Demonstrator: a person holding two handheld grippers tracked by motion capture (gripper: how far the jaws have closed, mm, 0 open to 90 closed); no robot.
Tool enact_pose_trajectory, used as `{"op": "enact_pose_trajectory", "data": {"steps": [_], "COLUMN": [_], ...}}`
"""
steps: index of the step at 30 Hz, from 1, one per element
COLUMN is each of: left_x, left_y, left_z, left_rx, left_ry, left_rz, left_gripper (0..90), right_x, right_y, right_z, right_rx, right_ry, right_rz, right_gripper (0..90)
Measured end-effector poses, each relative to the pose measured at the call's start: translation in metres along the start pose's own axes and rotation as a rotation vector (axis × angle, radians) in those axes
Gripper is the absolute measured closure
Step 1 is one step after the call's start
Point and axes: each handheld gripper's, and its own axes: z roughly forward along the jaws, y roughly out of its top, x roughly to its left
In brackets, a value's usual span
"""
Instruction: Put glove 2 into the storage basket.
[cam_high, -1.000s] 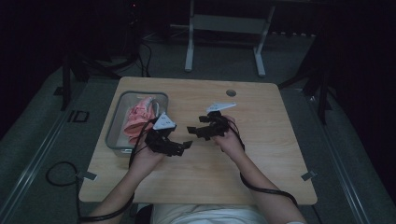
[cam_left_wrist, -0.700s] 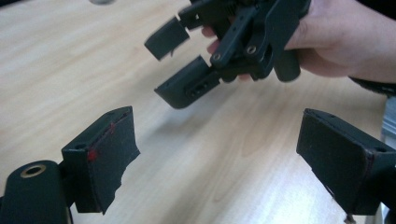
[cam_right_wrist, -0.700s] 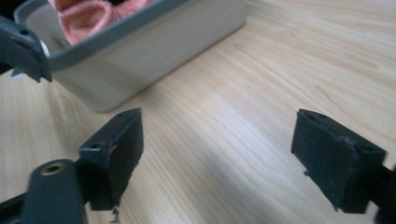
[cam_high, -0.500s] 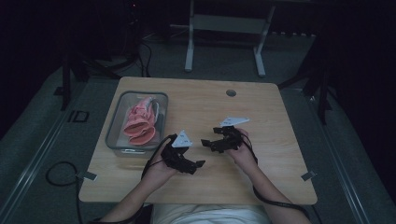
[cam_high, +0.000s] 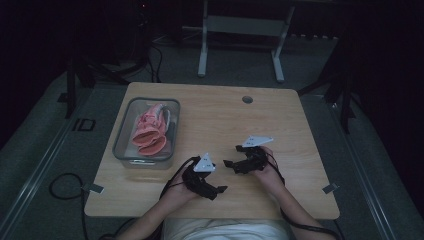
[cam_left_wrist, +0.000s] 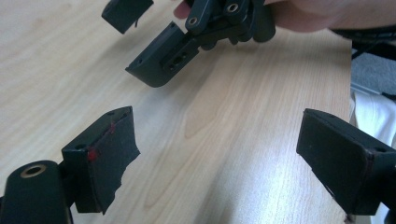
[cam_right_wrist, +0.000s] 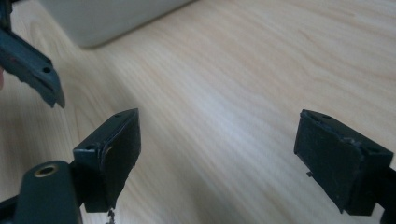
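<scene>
Both tongs (cam_high: 220, 189) (cam_high: 229, 164) nearer table (cam_high: 210, 117) edge, empty.

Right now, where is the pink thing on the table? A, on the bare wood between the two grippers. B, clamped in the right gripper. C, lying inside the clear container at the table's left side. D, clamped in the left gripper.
C: the high view shows the pink thing lying inside the clear container, while the left gripper and the right gripper are both open and hold nothing over the bare table.
</scene>
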Motion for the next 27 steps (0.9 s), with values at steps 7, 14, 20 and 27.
{"op": "enact_pose_trajectory", "data": {"steps": [7, 14, 20, 27], "left_x": [-0.005, -0.004, -0.006, -0.009], "left_y": [-0.007, -0.011, -0.018, -0.023], "left_z": [0.010, 0.014, 0.017, 0.018], "left_rx": [0.026, 0.026, 0.014, 0.035], "left_ry": [0.003, 0.000, -0.004, 0.017], "left_rz": [0.034, 0.036, 0.073, 0.100], "left_gripper": [11.6, 11.6, 11.6, 11.6], "right_x": [0.005, 0.008, 0.011, 0.012], "right_y": [-0.016, -0.026, -0.030, -0.031], "right_z": [-0.003, -0.004, -0.006, -0.004], "right_rx": [0.025, 0.032, 0.006, 0.008], "right_ry": [-0.004, -0.009, -0.043, -0.059], "right_rz": [-0.027, -0.041, -0.069, -0.085], "right_gripper": [14.7, 14.8, 14.7, 14.7]}}
